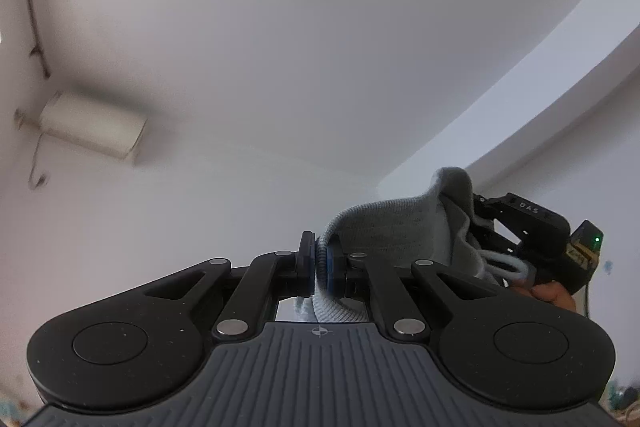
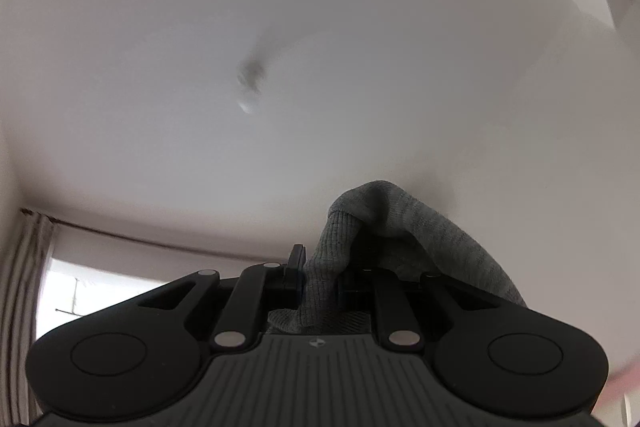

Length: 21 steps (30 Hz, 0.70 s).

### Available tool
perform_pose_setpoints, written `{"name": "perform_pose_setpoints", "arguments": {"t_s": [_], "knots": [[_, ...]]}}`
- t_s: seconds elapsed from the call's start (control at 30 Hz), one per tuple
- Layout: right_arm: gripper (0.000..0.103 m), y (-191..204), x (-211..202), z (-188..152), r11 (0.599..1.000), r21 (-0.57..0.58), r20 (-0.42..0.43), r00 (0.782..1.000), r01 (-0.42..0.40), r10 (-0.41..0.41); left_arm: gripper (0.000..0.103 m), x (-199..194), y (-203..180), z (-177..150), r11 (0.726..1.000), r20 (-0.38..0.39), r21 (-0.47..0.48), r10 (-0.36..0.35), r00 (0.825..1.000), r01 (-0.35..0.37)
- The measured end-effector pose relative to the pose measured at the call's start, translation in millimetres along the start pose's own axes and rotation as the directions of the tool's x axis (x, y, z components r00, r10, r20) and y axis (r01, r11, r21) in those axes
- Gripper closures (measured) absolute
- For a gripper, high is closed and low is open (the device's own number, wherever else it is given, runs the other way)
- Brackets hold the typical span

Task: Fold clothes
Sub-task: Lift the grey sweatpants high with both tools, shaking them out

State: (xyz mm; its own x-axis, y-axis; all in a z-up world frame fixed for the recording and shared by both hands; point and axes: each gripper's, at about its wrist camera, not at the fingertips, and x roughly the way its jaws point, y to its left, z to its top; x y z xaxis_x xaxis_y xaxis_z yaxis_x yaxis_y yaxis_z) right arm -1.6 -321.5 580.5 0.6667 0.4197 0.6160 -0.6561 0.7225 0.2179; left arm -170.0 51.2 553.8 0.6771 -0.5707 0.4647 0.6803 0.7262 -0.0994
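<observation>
grey knit garment [image 1: 400,227] hangs up in the air, its edge strung left-right between both tongs, ceiling behind (no bench in view). left tongs [image 1: 320,265] pinch the ribbed hem; right tongs [image 2: 320,285] just beside, clamped on bunched fabric.

Right gripper [image 2: 320,281] tilted up toward ceiling [image 2: 320,7], jaws clamped on ribbed edge of grey knit garment [image 2: 420,239]. Fabric bunched between fingers [image 2: 296,267], humped above tips, draping down over right-hand finger. Blurred fixture [image 2: 250,83] high above fingertips, possibly a lamp. Striped curtain [image 2: 24,287] and bright window [image 2: 88,291] far left of left finger.
</observation>
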Motion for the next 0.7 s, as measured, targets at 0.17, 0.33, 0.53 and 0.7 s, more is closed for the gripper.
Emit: {"name": "perform_pose_setpoints", "arguments": {"t_s": [0.17,0.33,0.53,0.7], "knots": [[0.086,-50.3,27.8,-125.9,0.999,0.031,-0.11,0.994,-0.016,0.019,0.1,-11.5,68.6,-86.1,0.987,-0.134,-0.06,0.137,0.981,-0.146],[0.086,-96.2,46.7,-288.9,0.976,0.216,-0.314,0.946,-0.011,0.08,0.1,-58.0,161.5,-199.3,0.923,-0.272,-0.098,0.334,0.902,-0.371],[0.086,-100.0,60.6,-499.9,0.897,0.426,-0.551,0.82,0.119,0.153,0.1,-138.9,268.3,-337.0,0.768,-0.471,-0.156,0.495,0.73,-0.622],[0.086,-75.9,102.0,-661.7,0.874,0.431,-0.732,0.653,0.223,0.195,0.099,-200.0,362.3,-421.2,0.586,-0.57,-0.179,0.593,0.569,-0.79]]}}
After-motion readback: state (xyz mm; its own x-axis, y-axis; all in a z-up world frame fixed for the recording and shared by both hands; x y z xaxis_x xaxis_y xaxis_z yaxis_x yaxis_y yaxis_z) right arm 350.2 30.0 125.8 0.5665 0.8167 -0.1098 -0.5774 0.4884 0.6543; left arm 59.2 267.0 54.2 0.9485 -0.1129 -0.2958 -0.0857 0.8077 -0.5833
